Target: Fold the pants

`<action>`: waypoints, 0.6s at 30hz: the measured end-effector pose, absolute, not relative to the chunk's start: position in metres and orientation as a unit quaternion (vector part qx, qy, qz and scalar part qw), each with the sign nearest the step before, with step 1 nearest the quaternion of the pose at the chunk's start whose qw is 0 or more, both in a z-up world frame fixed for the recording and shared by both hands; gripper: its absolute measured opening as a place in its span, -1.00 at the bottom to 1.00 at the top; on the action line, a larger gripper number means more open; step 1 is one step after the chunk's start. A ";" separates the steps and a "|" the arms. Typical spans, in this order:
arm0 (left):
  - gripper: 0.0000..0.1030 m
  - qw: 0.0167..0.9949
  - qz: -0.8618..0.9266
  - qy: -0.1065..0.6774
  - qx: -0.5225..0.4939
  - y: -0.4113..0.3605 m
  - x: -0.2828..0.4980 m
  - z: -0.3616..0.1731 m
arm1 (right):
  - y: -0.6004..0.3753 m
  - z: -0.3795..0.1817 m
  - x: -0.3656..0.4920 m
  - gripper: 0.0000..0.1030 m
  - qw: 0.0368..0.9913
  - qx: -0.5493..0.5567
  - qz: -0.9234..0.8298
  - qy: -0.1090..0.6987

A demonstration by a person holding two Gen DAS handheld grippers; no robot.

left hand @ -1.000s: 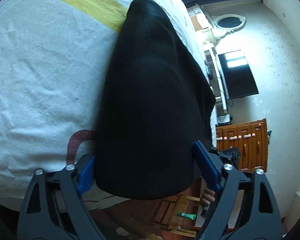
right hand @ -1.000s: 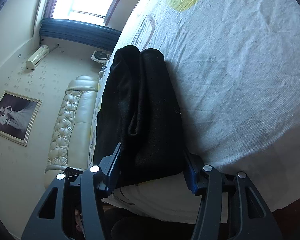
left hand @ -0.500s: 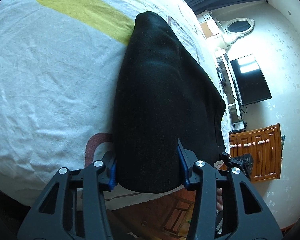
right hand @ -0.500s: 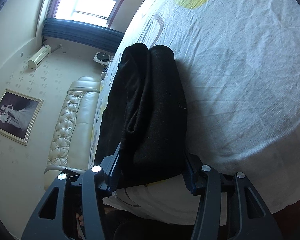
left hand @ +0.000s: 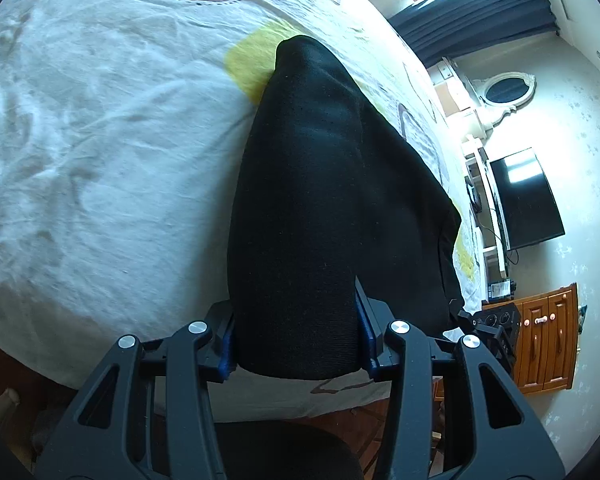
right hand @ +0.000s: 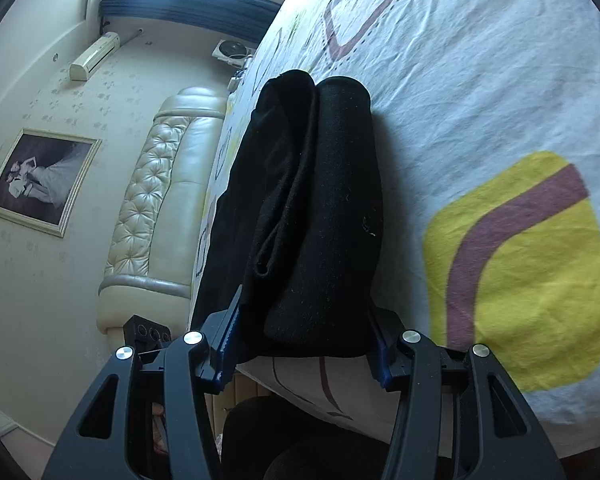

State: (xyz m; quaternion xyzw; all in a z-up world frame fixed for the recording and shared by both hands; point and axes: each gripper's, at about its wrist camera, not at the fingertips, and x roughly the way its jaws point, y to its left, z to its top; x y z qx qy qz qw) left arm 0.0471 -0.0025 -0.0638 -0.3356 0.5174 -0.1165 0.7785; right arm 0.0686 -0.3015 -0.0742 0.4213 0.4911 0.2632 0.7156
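- On the bed, near its front edge, lies the black knit pants (left hand: 324, 208) (right hand: 320, 216), the task's thing; the garment reads as a long, narrow bundle already doubled lengthwise.
- Right wrist view: two stacked layers with a rolled seam between them show that at least one fold is made. Judgement: the lengthwise fold is done; a crosswise fold that brings the held end toward the far end appears to remain.
- Left gripper (left hand: 296, 344): its blue-padded fingers press both flanks of the near end of the bundle, so they hold the fabric at a medium gap.
- Right gripper (right hand: 304, 344): its fingers likewise clamp the near end of the layered cloth from both sides.
- Pose: both tools point forward and down along the garment, side by side at the bed edge.
- Around the garment spreads the white bedsheet with yellow and maroon patches (left hand: 100, 160) (right hand: 500, 100), wrinkled but bare of other items.
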 end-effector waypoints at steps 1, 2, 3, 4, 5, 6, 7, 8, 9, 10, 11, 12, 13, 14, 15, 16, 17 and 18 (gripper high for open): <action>-0.12 0.777 -0.118 0.518 -0.338 0.001 0.047 -0.065 | -0.297 -0.075 0.071 0.01 0.715 0.416 0.266 0.495; -0.09 0.773 -0.127 0.519 -0.341 0.003 0.047 -0.067 | -0.295 -0.076 0.071 0.01 0.717 0.410 0.263 0.499; -0.03 0.768 -0.139 0.521 -0.346 0.005 0.048 -0.070 | -0.296 -0.077 0.070 0.01 0.717 0.409 0.259 0.501; 0.03 0.764 -0.148 0.523 -0.347 0.006 0.048 -0.073 | -0.294 -0.077 0.071 0.01 0.716 0.412 0.258 0.502; 0.09 0.763 -0.155 0.523 -0.346 0.008 0.047 -0.075 | -0.295 -0.078 0.070 0.02 0.714 0.412 0.260 0.504; 0.12 0.763 -0.161 0.522 -0.346 0.010 0.046 -0.076 | -0.298 -0.078 0.068 0.05 0.711 0.410 0.262 0.507; 0.14 0.763 -0.166 0.521 -0.345 0.011 0.044 -0.076 | -0.302 -0.078 0.067 0.12 0.707 0.414 0.265 0.508; 0.16 0.763 -0.172 0.520 -0.344 0.013 0.041 -0.075 | -0.306 -0.077 0.065 0.26 0.703 0.422 0.267 0.506; 0.20 0.763 -0.178 0.520 -0.341 0.014 0.039 -0.071 | -0.311 -0.075 0.064 0.34 0.700 0.434 0.269 0.499; 0.23 0.763 -0.184 0.519 -0.338 0.015 0.037 -0.067 | -0.317 -0.073 0.063 0.45 0.698 0.446 0.269 0.493; 0.28 0.765 -0.192 0.516 -0.333 0.017 0.035 -0.062 | -0.322 -0.070 0.064 0.52 0.699 0.453 0.263 0.487; 0.30 0.769 -0.196 0.512 -0.328 0.022 0.034 -0.057 | -0.328 -0.067 0.065 0.56 0.704 0.455 0.255 0.482; 0.32 0.774 -0.200 0.505 -0.325 0.026 0.033 -0.053 | -0.333 -0.064 0.067 0.57 0.712 0.453 0.245 0.477; 0.42 0.779 -0.205 0.496 -0.324 0.031 0.033 -0.049 | -0.337 -0.061 0.071 0.57 0.720 0.448 0.239 0.473; 0.48 0.783 -0.208 0.488 -0.324 0.035 0.035 -0.046 | -0.340 -0.060 0.075 0.57 0.727 0.444 0.234 0.469; 0.48 0.788 -0.209 0.482 -0.320 0.037 0.039 -0.043 | -0.343 -0.061 0.080 0.58 0.729 0.446 0.230 0.465; 0.48 0.794 -0.206 0.479 -0.314 0.039 0.045 -0.042 | -0.343 -0.063 0.087 0.58 0.728 0.453 0.227 0.463; 0.48 0.799 -0.202 0.472 -0.313 0.042 0.052 -0.041 | -0.342 -0.066 0.095 0.58 0.724 0.459 0.227 0.462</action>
